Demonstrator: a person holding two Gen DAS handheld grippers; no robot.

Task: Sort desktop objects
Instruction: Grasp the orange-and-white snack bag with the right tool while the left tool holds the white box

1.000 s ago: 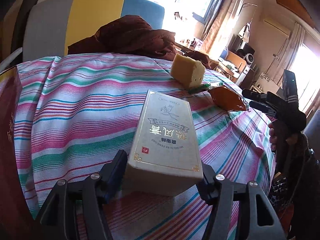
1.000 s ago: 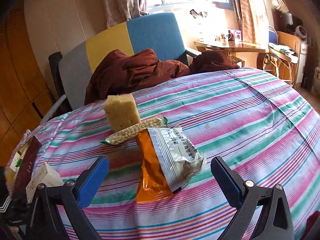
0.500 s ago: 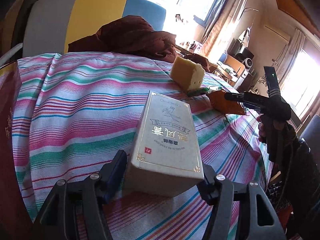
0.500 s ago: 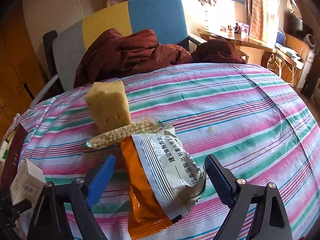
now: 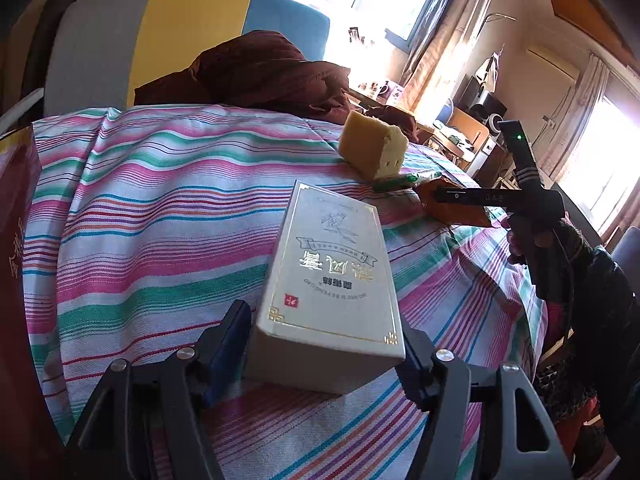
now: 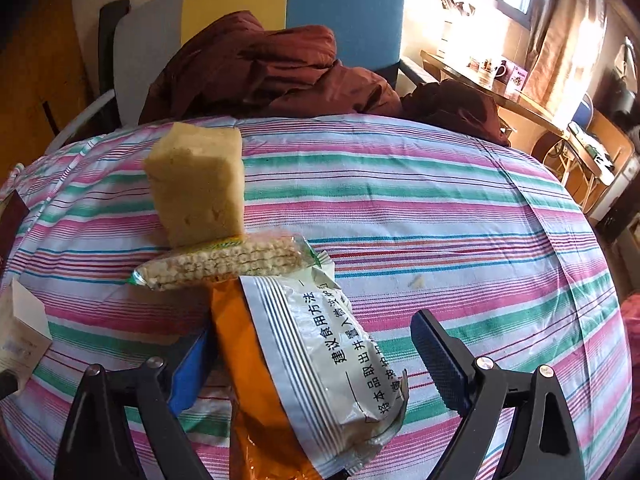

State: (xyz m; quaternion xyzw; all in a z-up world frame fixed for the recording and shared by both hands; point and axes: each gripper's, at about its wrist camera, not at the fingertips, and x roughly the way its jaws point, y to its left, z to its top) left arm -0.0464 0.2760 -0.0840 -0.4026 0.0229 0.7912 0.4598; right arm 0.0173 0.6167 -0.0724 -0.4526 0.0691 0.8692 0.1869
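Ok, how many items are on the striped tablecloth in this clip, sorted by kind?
Boxes: 1, the white box, shut in the left gripper.
Sealed food packets: 2, the orange-and-white packet between the open right gripper's fingers and the corn packet.
Sponges: 1, the yellow sponge.
Total: 4.

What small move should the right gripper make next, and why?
Probably close the jaws. The right gripper is open and straddles the orange-and-white snack packet lying on the striped cloth, one jaw on each side. The left gripper already clamps the white box, so the packet seems the next pickup.
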